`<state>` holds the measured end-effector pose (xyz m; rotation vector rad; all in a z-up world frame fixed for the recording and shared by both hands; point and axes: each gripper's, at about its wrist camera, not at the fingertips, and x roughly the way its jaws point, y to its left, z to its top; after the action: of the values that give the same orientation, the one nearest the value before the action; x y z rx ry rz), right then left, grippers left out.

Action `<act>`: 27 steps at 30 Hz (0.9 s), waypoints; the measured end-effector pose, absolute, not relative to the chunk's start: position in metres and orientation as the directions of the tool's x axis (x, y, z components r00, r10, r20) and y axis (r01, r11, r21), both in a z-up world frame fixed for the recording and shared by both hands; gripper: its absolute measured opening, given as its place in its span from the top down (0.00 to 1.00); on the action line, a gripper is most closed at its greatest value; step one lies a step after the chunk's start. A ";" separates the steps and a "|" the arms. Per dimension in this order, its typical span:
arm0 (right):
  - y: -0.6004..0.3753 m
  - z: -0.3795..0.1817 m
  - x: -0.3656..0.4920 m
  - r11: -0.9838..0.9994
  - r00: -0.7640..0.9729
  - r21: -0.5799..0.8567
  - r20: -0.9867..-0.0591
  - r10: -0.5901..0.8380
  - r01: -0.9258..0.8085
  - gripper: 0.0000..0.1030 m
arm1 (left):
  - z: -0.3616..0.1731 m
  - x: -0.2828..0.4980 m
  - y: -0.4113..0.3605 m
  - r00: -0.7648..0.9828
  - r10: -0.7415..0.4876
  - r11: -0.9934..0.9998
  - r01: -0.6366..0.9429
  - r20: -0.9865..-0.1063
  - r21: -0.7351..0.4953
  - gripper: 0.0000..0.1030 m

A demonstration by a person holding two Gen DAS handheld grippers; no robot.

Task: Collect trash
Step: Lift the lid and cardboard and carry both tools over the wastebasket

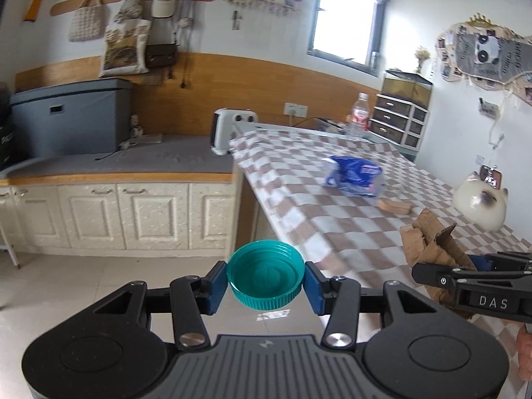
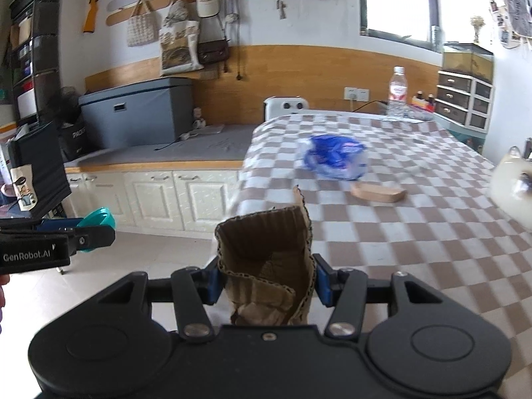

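My left gripper [image 1: 266, 279] is shut on a teal screw lid [image 1: 266, 274], its hollow side up, held over the floor just left of the table's edge. My right gripper [image 2: 266, 279] is shut on a crumpled piece of brown cardboard [image 2: 266, 252], which stands up between the blue pads. In the left wrist view the cardboard [image 1: 429, 246] and the right gripper appear at the right edge. The left gripper with the teal lid [image 2: 99, 221] shows at the left edge of the right wrist view. A crumpled blue plastic bag [image 1: 354, 174] and a small tan block [image 1: 394, 206] lie on the checked tablecloth [image 1: 316, 199].
A clear plastic bottle [image 1: 359, 116] stands at the table's far end, a white cat-shaped figure [image 1: 480, 199] on its right side. Left of the table run cream cabinets [image 1: 116, 209] with a grey top, a grey box [image 1: 69, 119] and a white heater [image 1: 229, 129]. The floor is pale tile.
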<state>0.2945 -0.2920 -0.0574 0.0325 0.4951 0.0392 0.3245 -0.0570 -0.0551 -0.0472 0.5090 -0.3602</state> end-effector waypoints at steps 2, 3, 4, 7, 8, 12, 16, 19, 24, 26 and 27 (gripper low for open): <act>-0.276 -0.062 0.298 0.998 0.874 0.040 -0.482 0.062 -0.049 0.48 | -0.060 0.325 -0.042 0.812 -0.339 0.940 0.311 -0.475 -0.138 0.52; -0.268 -0.064 0.299 0.997 0.871 0.040 -0.486 0.070 -0.058 0.48 | -0.063 0.325 -0.036 0.812 -0.333 0.942 0.304 -0.480 -0.140 0.52; -0.261 -0.067 0.301 0.997 0.869 0.043 -0.489 0.080 -0.068 0.48 | -0.066 0.326 -0.028 0.812 -0.325 0.945 0.295 -0.485 -0.141 0.52; -0.240 -0.076 0.309 0.995 0.855 0.060 -0.508 0.101 -0.082 0.48 | -0.077 0.329 -0.007 0.810 -0.305 0.952 0.268 -0.501 -0.148 0.52; -0.233 -0.080 0.311 0.995 0.852 0.060 -0.514 0.102 -0.083 0.48 | -0.081 0.330 0.001 0.808 -0.299 0.954 0.258 -0.507 -0.152 0.52; -0.206 -0.095 0.320 0.994 0.834 0.057 -0.542 0.106 -0.089 0.47 | -0.101 0.336 0.026 0.797 -0.278 0.960 0.224 -0.536 -0.165 0.51; -0.176 -0.109 0.331 0.992 0.808 0.067 -0.576 0.125 -0.106 0.47 | -0.123 0.342 0.052 0.780 -0.257 0.966 0.186 -0.570 -0.181 0.52; -0.152 -0.122 0.339 0.991 0.791 0.068 -0.597 0.131 -0.113 0.47 | -0.139 0.347 0.071 0.770 -0.249 0.967 0.161 -0.588 -0.198 0.51; -0.117 -0.158 0.354 0.989 0.755 0.093 -0.638 0.150 -0.118 0.47 | -0.169 0.353 0.098 0.745 -0.235 0.969 0.128 -0.624 -0.212 0.52; -0.106 -0.176 0.359 0.987 0.747 0.102 -0.645 0.158 -0.121 0.47 | -0.183 0.356 0.109 0.734 -0.230 0.970 0.116 -0.639 -0.216 0.52; -0.103 -0.184 0.362 0.986 0.740 0.110 -0.652 0.164 -0.122 0.47 | -0.192 0.358 0.114 0.726 -0.228 0.970 0.108 -0.649 -0.219 0.52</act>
<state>0.3622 -0.1028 -0.1844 0.0619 0.7211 0.1570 0.3576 0.1143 -0.1924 -0.1707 0.7362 -0.1863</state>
